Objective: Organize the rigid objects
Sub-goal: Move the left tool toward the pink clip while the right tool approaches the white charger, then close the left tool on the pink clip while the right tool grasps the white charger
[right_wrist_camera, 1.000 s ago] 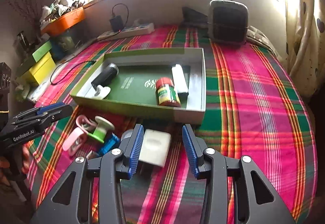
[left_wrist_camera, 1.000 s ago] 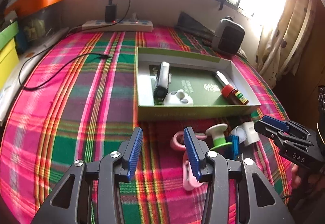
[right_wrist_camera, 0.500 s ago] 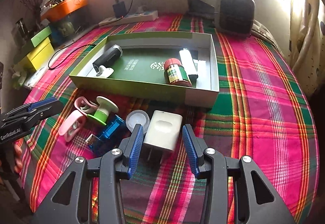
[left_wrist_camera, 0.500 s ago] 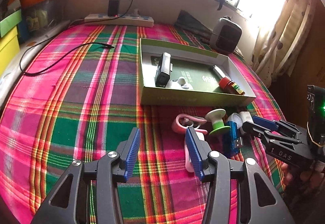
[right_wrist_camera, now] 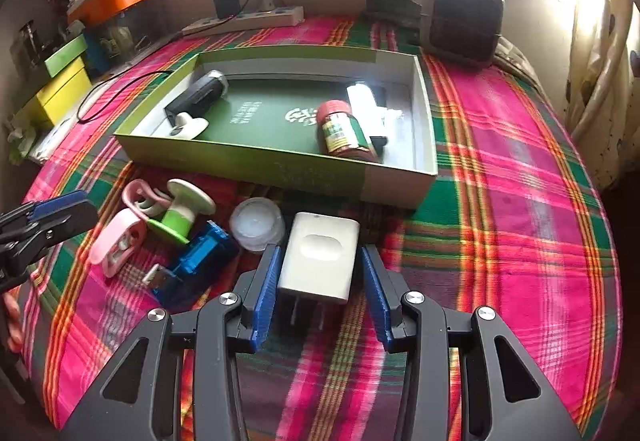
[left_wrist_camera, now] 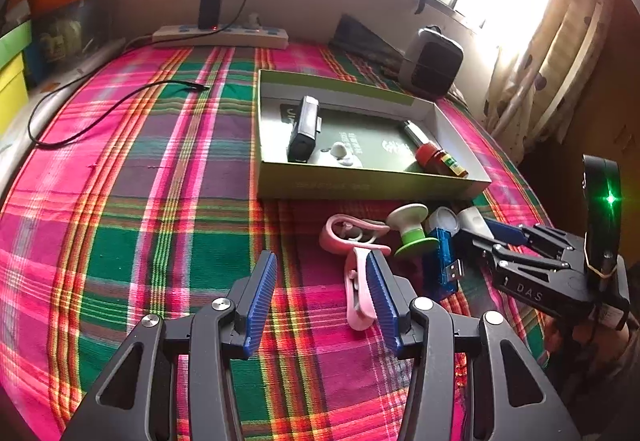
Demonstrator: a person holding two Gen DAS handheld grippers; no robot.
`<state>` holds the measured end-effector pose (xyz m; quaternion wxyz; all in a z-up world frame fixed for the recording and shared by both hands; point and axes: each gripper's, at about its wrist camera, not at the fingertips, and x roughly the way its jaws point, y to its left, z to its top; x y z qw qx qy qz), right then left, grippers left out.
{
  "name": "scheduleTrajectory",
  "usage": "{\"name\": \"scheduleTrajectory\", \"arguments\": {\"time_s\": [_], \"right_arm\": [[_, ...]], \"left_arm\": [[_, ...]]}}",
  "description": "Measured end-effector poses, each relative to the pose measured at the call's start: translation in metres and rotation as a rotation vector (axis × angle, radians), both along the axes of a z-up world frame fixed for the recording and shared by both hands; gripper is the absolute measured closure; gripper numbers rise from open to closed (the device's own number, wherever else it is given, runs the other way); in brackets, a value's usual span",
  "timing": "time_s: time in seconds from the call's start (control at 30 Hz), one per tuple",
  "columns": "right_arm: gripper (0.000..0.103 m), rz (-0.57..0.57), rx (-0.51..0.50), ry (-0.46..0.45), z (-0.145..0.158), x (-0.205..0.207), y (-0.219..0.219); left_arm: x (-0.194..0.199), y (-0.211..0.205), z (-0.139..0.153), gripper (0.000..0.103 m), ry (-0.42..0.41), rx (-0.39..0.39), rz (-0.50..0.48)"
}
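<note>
Right claw (right_wrist_camera: 320,293) open, straddling white charger (right_wrist_camera: 320,253) on plaid cloth just before green box (right_wrist_camera: 280,165); left claw (left_wrist_camera: 322,301) open, empty. Risk: closing off-centre may tip the charger's prongs and nudge the round lid (right_wrist_camera: 256,221)

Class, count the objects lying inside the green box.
4. In the green box: black device and white piece at its left end; red-capped jar and white stick at its right.
</note>
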<state>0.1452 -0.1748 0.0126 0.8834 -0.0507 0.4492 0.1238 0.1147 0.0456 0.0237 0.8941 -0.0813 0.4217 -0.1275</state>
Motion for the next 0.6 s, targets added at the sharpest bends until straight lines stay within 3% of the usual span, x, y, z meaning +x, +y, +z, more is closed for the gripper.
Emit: {"name": "scheduleTrajectory", "arguments": {"time_s": [0.33,0.43,0.6], "right_arm": [[0.061,-0.003,-0.034,-0.021,0.0,-0.001,-0.007],[0.068,-0.003,-0.031,-0.026,0.0,-0.002,-0.011],[0.068,-0.022,-0.034,-0.038,0.0,-0.004,-0.019]], "left_arm": [[0.0,-0.017,-0.003,0.057,0.014,0.041,-0.034],[0.002,-0.021,-0.005,0.057,0.022,0.058,-0.032],[0.003,-0.03,-0.007,0.057,0.026,0.097,-0.035]]}}
